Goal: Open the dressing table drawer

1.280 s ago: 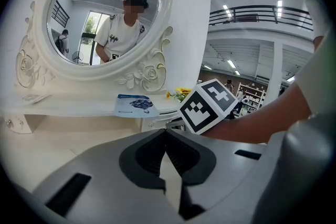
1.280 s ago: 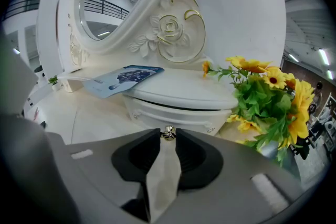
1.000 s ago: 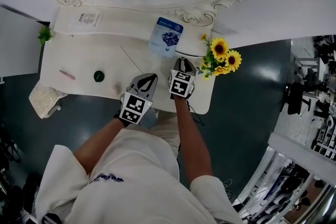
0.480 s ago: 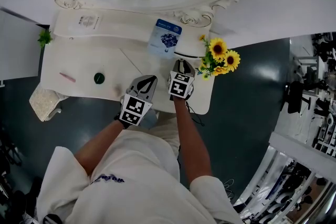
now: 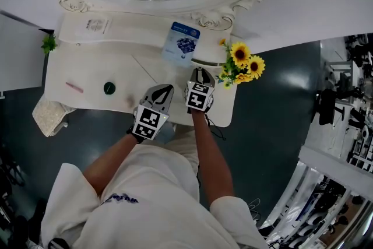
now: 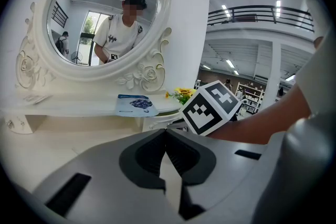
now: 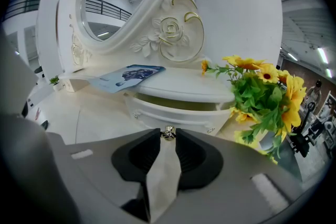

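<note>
Drawer point(image 7: 178, 113), white and curved, sits at the right end of the white dressing table point(image 5: 87, 67). It is pulled out a crack, and its inside is too shadowed to make out. Your right tongs point(image 7: 168, 131) are clamped on its small silver metal knob point(image 7: 167, 134), which the pads half hide. Your left tongs point(image 6: 165, 132) are fully closed and empty, over the table just beside. Yellow sunflowers point(image 7: 262, 92) stand near the drawer, their stems' base hidden behind the tongs' grey body.
</note>
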### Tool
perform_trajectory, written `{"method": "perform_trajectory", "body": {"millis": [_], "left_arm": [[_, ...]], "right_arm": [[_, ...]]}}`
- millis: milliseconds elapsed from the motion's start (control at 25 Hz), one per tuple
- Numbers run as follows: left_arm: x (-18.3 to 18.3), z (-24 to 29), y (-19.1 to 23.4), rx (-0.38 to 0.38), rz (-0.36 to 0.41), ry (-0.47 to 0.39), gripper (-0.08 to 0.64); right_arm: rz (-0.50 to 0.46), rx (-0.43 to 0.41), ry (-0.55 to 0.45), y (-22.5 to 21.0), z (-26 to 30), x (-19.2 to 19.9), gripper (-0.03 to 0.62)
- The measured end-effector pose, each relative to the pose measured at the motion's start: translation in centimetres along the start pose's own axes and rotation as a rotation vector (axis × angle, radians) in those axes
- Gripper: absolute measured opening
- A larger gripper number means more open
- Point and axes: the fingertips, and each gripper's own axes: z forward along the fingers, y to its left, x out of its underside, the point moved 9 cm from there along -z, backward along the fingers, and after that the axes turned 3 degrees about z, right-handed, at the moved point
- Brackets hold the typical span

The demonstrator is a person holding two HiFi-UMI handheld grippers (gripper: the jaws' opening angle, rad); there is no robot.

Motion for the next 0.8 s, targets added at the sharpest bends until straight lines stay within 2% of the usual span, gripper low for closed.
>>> {"method": "perform_trajectory", "body": {"millis": [800], "left_arm": [[0.56,-0.28,-0.65,0.008,0.005,0.008,0.009]], "right_arm": [[-0.009,-0.017,0.016,-0.08,-0.35,0.77,0.097]]}}
